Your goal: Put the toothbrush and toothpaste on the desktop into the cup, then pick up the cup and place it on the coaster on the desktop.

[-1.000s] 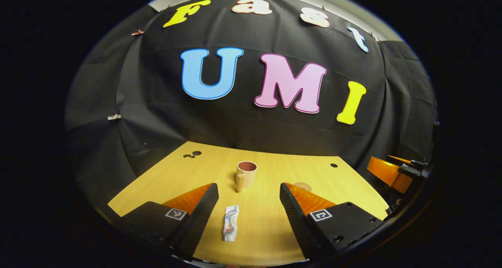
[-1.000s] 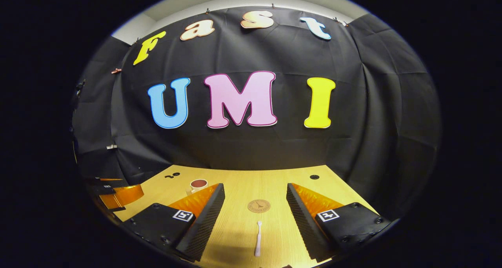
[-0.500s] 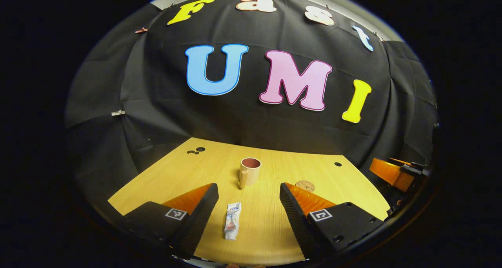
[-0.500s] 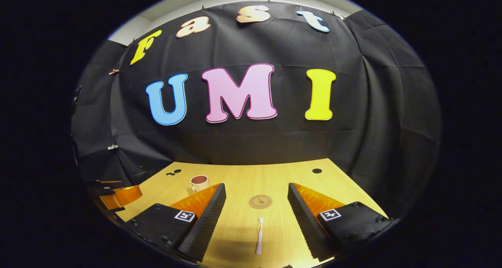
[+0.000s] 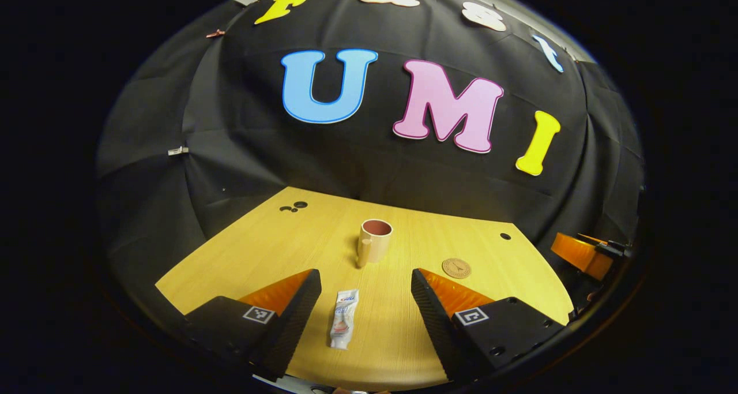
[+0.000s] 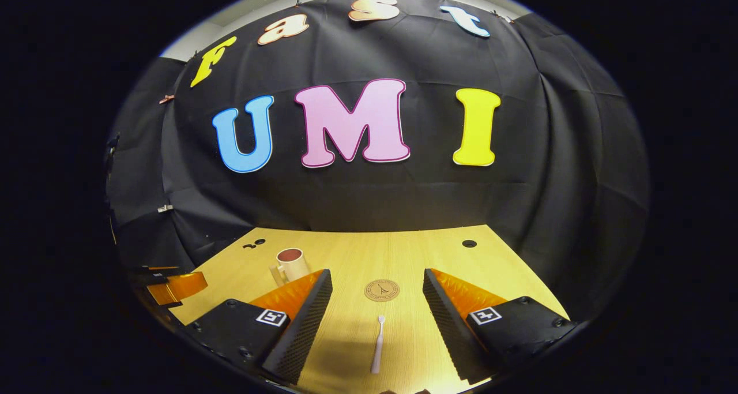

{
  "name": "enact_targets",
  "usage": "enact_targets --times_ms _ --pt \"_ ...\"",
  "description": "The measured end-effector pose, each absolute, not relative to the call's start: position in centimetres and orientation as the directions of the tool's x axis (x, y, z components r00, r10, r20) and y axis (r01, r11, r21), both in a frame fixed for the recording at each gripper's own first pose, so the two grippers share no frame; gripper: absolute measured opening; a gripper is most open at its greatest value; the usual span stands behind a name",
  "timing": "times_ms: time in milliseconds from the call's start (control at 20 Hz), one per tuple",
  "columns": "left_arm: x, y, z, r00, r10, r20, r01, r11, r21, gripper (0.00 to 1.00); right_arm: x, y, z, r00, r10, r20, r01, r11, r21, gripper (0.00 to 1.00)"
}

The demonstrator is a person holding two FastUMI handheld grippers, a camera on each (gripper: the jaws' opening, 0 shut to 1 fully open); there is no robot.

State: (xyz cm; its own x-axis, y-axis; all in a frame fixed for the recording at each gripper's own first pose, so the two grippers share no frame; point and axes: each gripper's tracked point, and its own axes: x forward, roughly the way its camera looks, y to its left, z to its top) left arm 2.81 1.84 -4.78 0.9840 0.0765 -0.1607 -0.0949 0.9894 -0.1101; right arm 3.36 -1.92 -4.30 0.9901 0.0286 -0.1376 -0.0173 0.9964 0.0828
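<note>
Both grippers have tipped downward vs. 1 s ago: desk contents sit higher in each view and more desktop shows ahead of the fingers. Judged: approach phase, nothing picked yet.

Light wood-grain desktop (image 5: pixel 259 250): lies below both tools.

Left gripper (image 5: pixel 366 310): jaws spread wide, holding nothing. Right gripper (image 6: pixel 377 325): same, spread and empty.

Beige ceramic cup w/ reddish-brown interior (image 5: pixel 375 241): upright, empty, handle toward the tool; ahead of the left gripper, well apart from it.

Round brown coaster w/ printed emblem (image 6: pixel 381 290): flat, ahead of the right gripper, just beyond the toothbrush.

Small white toothpaste tube w/ red-blue print (image 5: pixel 343 319): flat, lengthwise between left fingers, untouched.

Slim white toothbrush (image 6: pixel 377 352): flat, lengthwise between right fingers, head pointing away, untouched.
</note>
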Motion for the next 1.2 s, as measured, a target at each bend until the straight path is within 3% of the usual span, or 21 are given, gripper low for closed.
enact_targets --times_ms 450,750,1200 --pt "5.9 4.2 -10.6 0.931 0.109 -0.349 -0.154 0.983 -0.104 0.97 5.5 -2.8 -6.7 0.975 0.058 -0.214 -0.028 0.99 0.14 0.98" --pt "8.1 4.5 -15.4 0.893 0.116 -0.435 -0.153 0.987 -0.053 0.97 7.0 -2.3 -10.4 0.937 0.116 -0.329 -0.069 0.986 0.151 0.98" --pt "12.2 5.2 -22.4 0.832 0.143 -0.537 -0.172 0.985 -0.005 0.97 8.4 -3.0 -13.6 0.9 0.133 -0.416 -0.081 0.987 0.139 0.98"
